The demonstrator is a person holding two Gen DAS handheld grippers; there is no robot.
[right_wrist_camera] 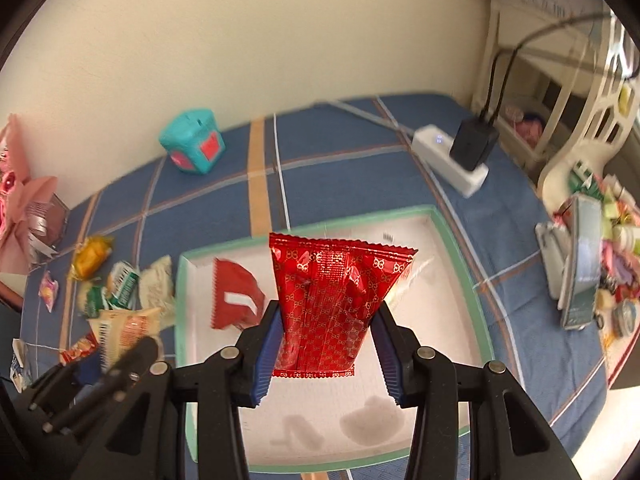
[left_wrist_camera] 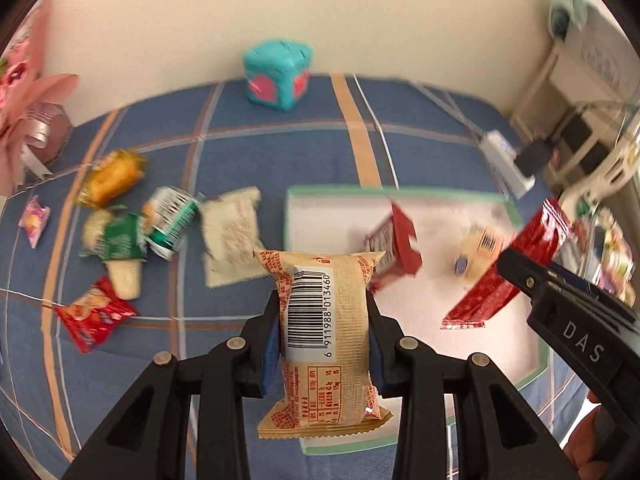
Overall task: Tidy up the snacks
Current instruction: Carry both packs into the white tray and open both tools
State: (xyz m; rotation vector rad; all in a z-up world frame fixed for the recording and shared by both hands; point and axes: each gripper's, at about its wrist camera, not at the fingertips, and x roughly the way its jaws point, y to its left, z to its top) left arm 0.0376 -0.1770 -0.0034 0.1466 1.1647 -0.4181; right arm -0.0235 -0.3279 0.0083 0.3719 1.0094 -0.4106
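My left gripper [left_wrist_camera: 323, 312] is shut on a tan snack packet with a barcode [left_wrist_camera: 326, 320], held over the left edge of the white tray with a green rim [left_wrist_camera: 400, 193]. My right gripper [right_wrist_camera: 326, 316] is shut on a shiny red patterned packet [right_wrist_camera: 332, 300] above the same tray [right_wrist_camera: 452, 240]. The right gripper [left_wrist_camera: 516, 268] with its red packet [left_wrist_camera: 508, 268] shows at the right of the left wrist view. A red packet [right_wrist_camera: 234, 300] lies in the tray, and a pale one [left_wrist_camera: 480, 248] as well. The left gripper [right_wrist_camera: 132, 356] with the tan packet [right_wrist_camera: 124, 330] shows at lower left.
Several loose snack packets [left_wrist_camera: 120, 236] lie on the blue checked cloth [left_wrist_camera: 280, 152] left of the tray. A teal cube [left_wrist_camera: 276, 74] stands by the wall. A white power strip with a black plug [right_wrist_camera: 460, 156] lies at back right. Clutter [right_wrist_camera: 592, 272] fills the right edge.
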